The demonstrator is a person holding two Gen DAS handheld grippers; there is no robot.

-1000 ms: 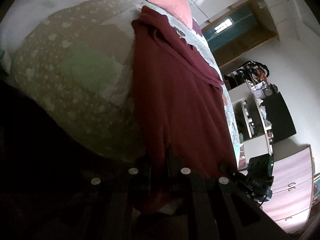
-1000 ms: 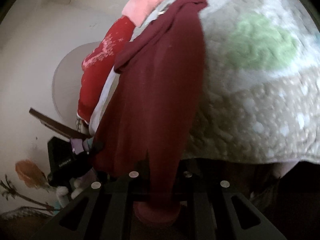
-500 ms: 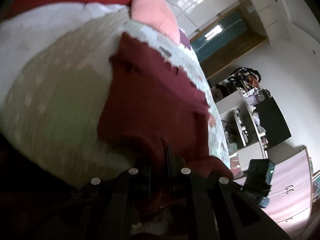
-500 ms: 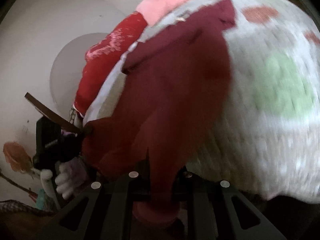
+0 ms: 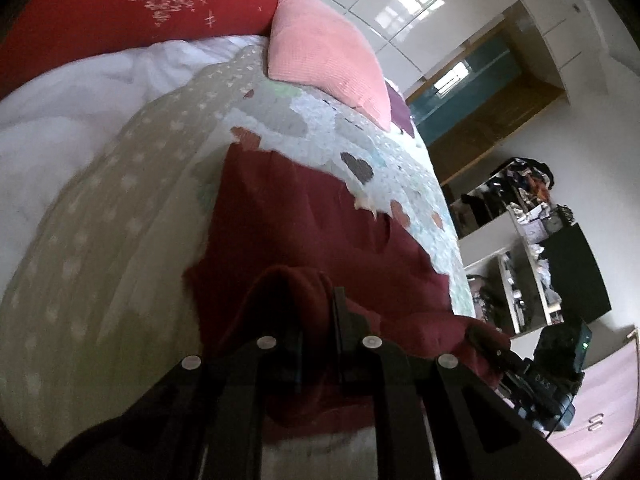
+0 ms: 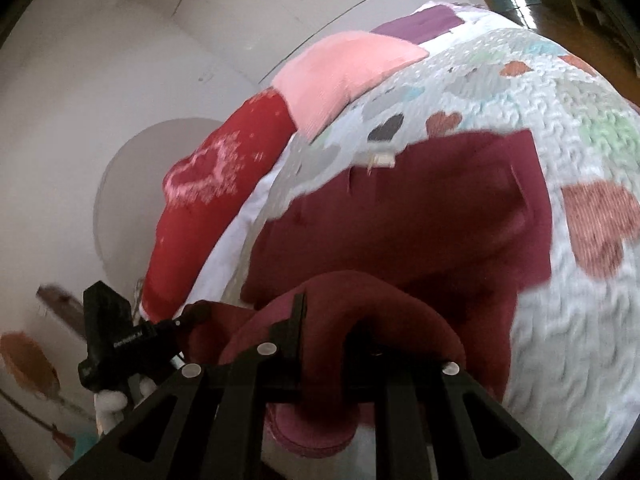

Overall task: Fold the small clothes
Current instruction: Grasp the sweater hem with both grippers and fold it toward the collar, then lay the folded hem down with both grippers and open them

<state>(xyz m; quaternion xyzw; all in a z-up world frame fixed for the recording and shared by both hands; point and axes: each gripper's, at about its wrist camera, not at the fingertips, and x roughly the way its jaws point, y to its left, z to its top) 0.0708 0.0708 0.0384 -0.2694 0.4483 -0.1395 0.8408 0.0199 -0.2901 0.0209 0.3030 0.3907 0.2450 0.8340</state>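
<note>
Maroon garment (image 5: pixel 320 240): lying across the bed's quilt (image 5: pixel 100 240), centre of frame. Left tool (image 5: pixel 316 344) and right tool (image 6: pixel 322 344) each pinching a bunched edge at lower centre. Pink pillow (image 5: pixel 328 48) sitting above.

Garment (image 5: pixel 320 240) on quilt (image 5: pixel 120 260), apparently before pillows (image 5: pixel 328 52).

Bed with heart-patterned quilt (image 6: pixel 568 92). Ahead of the gripper, a maroon garment (image 6: pixel 420 216) lies on it; beyond that, a pink pillow (image 6: pixel 344 76) and red pillow (image 6: pixel 216 184).
</note>
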